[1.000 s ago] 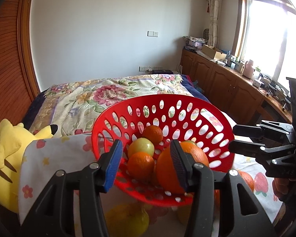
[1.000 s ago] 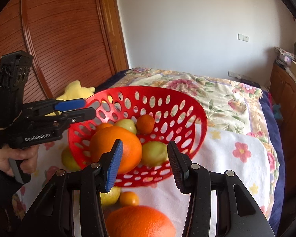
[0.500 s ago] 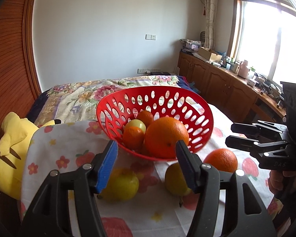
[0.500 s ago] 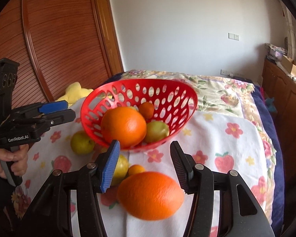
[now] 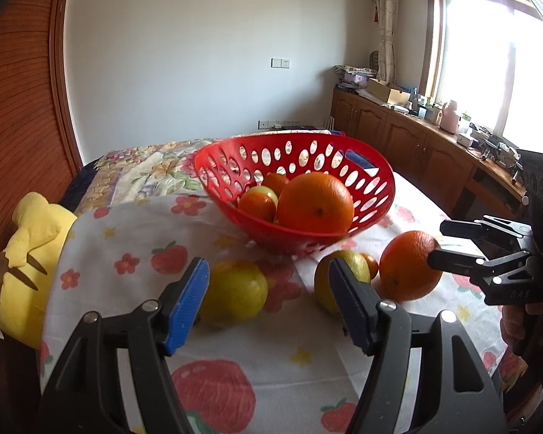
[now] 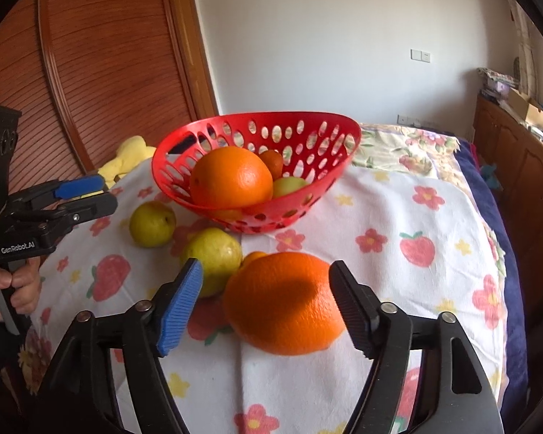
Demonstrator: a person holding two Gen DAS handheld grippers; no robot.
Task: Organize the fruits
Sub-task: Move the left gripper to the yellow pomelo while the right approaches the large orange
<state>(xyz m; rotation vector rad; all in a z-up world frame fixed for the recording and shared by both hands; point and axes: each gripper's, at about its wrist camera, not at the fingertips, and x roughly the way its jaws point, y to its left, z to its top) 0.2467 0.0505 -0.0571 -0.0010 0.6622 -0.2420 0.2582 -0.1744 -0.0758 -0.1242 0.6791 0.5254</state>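
Observation:
A red perforated basket (image 5: 376,195) (image 6: 329,152) stands on a flowered cloth (image 5: 257,354) and holds a large orange (image 5: 315,202) (image 6: 231,177), small oranges and a green fruit. On the cloth lie a big orange (image 6: 282,303) (image 5: 409,267), two yellow-green fruits (image 5: 231,293) (image 5: 327,282) and a small orange (image 6: 253,256). My left gripper (image 5: 268,303) is open and empty above the cloth between the two yellow-green fruits. My right gripper (image 6: 268,307) is open with the big orange between its fingers, not clamped.
A yellow plush toy (image 5: 21,253) lies at the cloth's left edge. A flowered bedspread (image 6: 409,148) lies behind the basket. Wooden cabinets (image 5: 409,144) run along the right wall; a wooden door (image 6: 90,72) stands at the left.
Both grippers have pulled back and dropped lower from the basket. The loose fruits on the cloth have come into view. The big orange now sits between my right fingers.

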